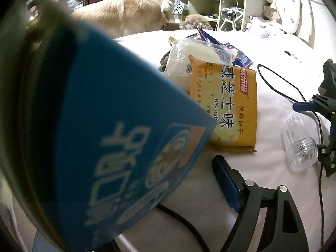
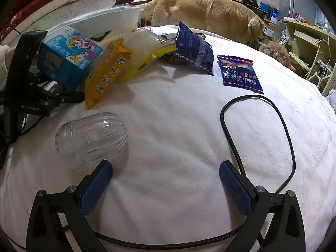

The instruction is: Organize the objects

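Left gripper [image 2: 42,67] – jaws spread wide around the blue box [image 2: 67,58]; contact cannot be told. Right gripper [image 2: 166,184] – jaws apart, empty, above the bed [image 2: 178,126].

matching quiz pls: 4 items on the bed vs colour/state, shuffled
1. biscuit pack
2. jar
3. cable
4. small carton

a. clear, lying on its side
b. black, looped on the sheet
c. orange-yellow, leaning on the other snacks
d. light blue with cartoon print, beside the left gripper

Pairs: 1-c, 2-a, 3-b, 4-d
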Demonstrator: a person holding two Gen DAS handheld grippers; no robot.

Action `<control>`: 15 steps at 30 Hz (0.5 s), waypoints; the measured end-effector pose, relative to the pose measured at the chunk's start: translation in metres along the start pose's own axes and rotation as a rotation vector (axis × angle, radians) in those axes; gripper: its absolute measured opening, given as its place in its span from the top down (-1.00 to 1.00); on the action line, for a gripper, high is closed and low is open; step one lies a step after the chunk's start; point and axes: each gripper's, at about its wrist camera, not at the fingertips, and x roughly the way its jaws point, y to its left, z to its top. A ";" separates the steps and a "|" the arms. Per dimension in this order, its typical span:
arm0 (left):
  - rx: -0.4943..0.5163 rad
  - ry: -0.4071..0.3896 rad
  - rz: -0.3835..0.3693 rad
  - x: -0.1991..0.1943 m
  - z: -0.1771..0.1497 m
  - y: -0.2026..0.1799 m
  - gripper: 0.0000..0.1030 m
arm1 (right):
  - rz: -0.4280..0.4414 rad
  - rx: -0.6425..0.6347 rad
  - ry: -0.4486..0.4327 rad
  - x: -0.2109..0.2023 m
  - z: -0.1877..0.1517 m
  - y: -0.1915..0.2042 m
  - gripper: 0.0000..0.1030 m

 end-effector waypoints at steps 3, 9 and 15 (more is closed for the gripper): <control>0.002 0.000 0.003 0.001 0.001 0.004 -0.58 | 0.000 0.000 0.000 0.000 0.000 0.000 -1.00; 0.001 0.000 0.001 0.003 0.002 0.013 -0.59 | 0.000 0.000 0.000 0.000 0.000 0.000 -1.00; 0.001 0.000 0.002 0.003 0.003 0.015 -0.59 | 0.000 0.000 -0.001 -0.001 0.000 0.000 -1.00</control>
